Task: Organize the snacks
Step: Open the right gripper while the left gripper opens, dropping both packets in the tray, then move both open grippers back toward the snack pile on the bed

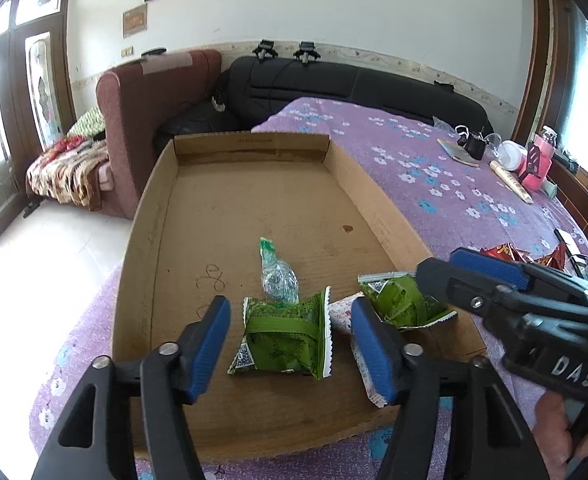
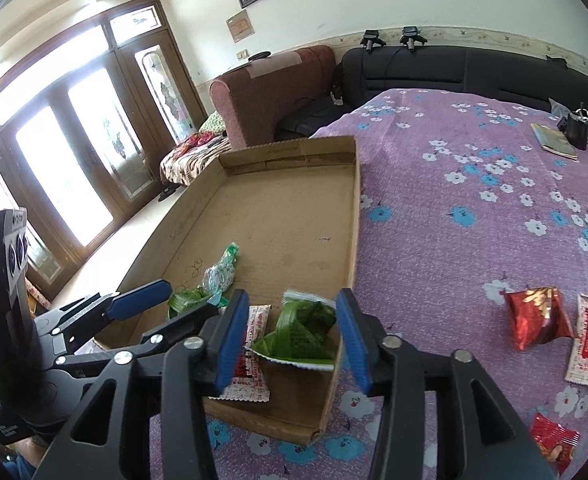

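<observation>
A shallow cardboard tray (image 1: 150, 216) lies on the purple bedspread. Inside it, near the front edge, a green snack packet (image 1: 282, 336) lies flat between the blue pads of my left gripper (image 1: 290, 306), which stands open with a gap on both sides. A second green packet (image 2: 302, 328) sits in the tray's front right corner between the pads of my right gripper (image 2: 292, 300), also open and not touching it. A white and red packet (image 2: 254, 356) lies beside it. A clear twisted packet with a green end (image 1: 278, 276) rests farther in.
Loose red snack packets (image 2: 538, 316) and a white and red stick packet (image 2: 586, 344) lie on the bedspread to the right of the tray. Small items (image 1: 510, 156) crowd the bed's far right corner. A black headboard (image 1: 354, 80) and a maroon armchair (image 1: 150, 112) stand behind.
</observation>
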`<state>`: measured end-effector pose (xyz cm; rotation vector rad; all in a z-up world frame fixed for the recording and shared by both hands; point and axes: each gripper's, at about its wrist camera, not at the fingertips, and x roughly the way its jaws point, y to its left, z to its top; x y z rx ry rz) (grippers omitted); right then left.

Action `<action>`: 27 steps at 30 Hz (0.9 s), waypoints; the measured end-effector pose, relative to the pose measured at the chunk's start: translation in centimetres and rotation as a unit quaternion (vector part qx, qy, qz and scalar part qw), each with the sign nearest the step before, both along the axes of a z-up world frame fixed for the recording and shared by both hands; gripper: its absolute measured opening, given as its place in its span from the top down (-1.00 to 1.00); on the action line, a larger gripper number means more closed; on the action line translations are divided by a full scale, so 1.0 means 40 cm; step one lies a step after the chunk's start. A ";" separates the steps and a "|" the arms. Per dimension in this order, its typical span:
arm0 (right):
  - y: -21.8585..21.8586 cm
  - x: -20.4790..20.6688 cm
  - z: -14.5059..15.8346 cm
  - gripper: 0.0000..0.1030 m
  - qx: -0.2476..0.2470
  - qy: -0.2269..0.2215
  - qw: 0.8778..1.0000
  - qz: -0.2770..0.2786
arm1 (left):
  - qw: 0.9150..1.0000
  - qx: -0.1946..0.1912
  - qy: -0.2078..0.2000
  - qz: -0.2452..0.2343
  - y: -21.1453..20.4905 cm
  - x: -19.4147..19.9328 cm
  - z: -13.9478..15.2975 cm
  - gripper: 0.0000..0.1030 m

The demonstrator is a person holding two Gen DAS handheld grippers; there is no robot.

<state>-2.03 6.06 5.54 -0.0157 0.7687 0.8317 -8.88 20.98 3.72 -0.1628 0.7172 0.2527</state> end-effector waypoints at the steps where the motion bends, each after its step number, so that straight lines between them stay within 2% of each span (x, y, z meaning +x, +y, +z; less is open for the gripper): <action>1: -0.008 0.000 0.005 0.05 0.002 0.000 1.000 -0.003 | 1.000 0.008 -0.005 0.002 -0.005 -0.003 0.003 -0.37; 3: -0.026 0.003 0.015 -0.01 0.003 0.004 1.000 -0.010 | 1.000 0.022 -0.012 0.005 -0.016 -0.008 0.008 -0.49; 5: -0.047 0.005 0.023 -0.05 0.006 0.006 1.000 -0.017 | 0.999 0.037 -0.020 0.011 -0.025 -0.015 0.014 -0.72; 11: -0.160 0.011 0.040 -0.11 0.003 0.004 0.999 -0.050 | 0.995 0.085 -0.056 0.022 -0.075 -0.045 0.041 -0.83; 13: -0.221 0.016 0.042 -0.11 -0.003 0.001 0.997 -0.071 | 0.993 0.094 -0.071 0.005 -0.108 -0.054 0.062 -0.86; 15: -0.291 0.028 0.044 -0.11 -0.007 -0.001 0.995 -0.096 | 0.990 0.111 -0.089 -0.009 -0.147 -0.060 0.087 -1.00; 16: -0.319 0.034 0.046 -0.11 -0.007 0.000 0.995 -0.104 | 0.987 0.125 -0.102 -0.021 -0.180 -0.063 0.103 -1.00; 19: -0.419 0.062 0.052 -0.11 0.000 0.002 0.991 -0.131 | 0.984 0.133 -0.102 -0.059 -0.250 -0.045 0.128 -1.00; 23: -0.541 0.088 0.054 -0.12 0.058 0.025 0.988 -0.141 | 0.986 0.111 -0.075 -0.099 -0.336 0.016 0.138 -0.99; 26: -0.624 0.103 0.057 -0.16 0.156 0.074 0.979 -0.108 | 0.988 0.072 -0.053 -0.122 -0.374 0.057 0.143 -0.99; 27: -0.652 0.112 0.059 -0.19 0.204 0.098 0.971 -0.084 | 0.989 0.056 -0.043 -0.128 -0.386 0.076 0.147 -0.99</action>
